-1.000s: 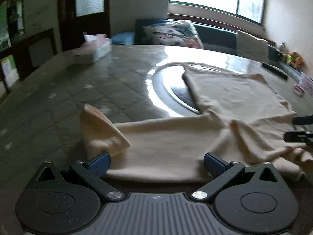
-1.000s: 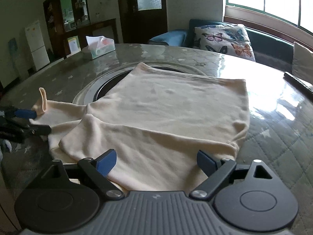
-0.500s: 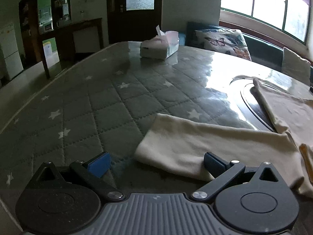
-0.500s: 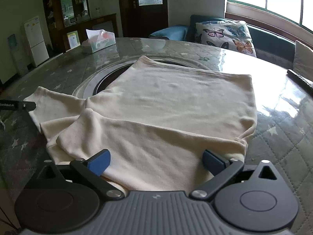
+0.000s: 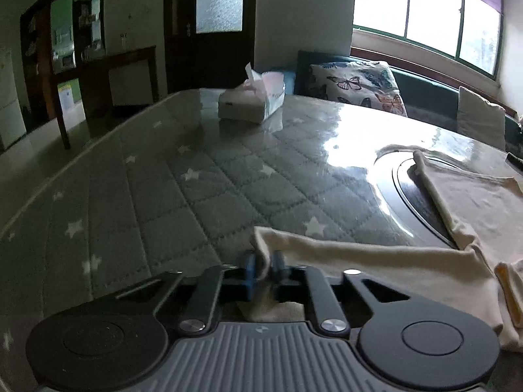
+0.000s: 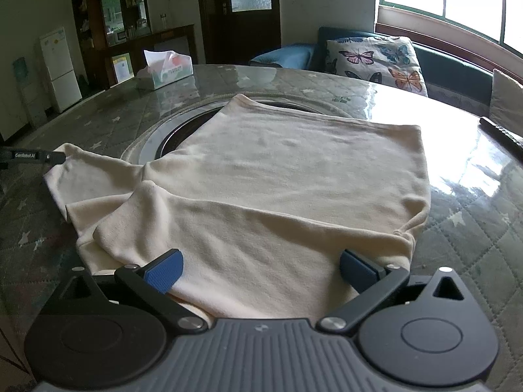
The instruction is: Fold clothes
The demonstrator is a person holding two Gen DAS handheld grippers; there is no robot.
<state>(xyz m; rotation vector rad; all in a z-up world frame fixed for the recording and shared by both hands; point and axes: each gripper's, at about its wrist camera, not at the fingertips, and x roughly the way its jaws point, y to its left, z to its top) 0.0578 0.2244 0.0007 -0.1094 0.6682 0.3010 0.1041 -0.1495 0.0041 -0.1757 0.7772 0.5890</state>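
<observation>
Left wrist view: the left gripper [image 5: 263, 269] is seen low over the grey quilted star-patterned bench [image 5: 183, 196], jaws pinched together on the sleeve end of the cream long-sleeved cotton garment [image 5: 376, 261]. The cloth is bunched between the blue pads. The sleeve runs rightward to the garment body, which is laid partly over a dark round glass turntable [image 5: 415, 196]. A white tissue box [image 5: 250, 103] is set far back on the bench, well apart from the garment.

Right wrist view: the right gripper [image 6: 260, 269] is held with jaws spread wide, nothing gripped, the pads on either side of the near edge of the garment [image 6: 294, 176]. The garment is spread flat mid-bench, one sleeve folded across its near part. The left gripper [image 6: 55, 156] is visible at the far left edge, touching the sleeve end.
</observation>
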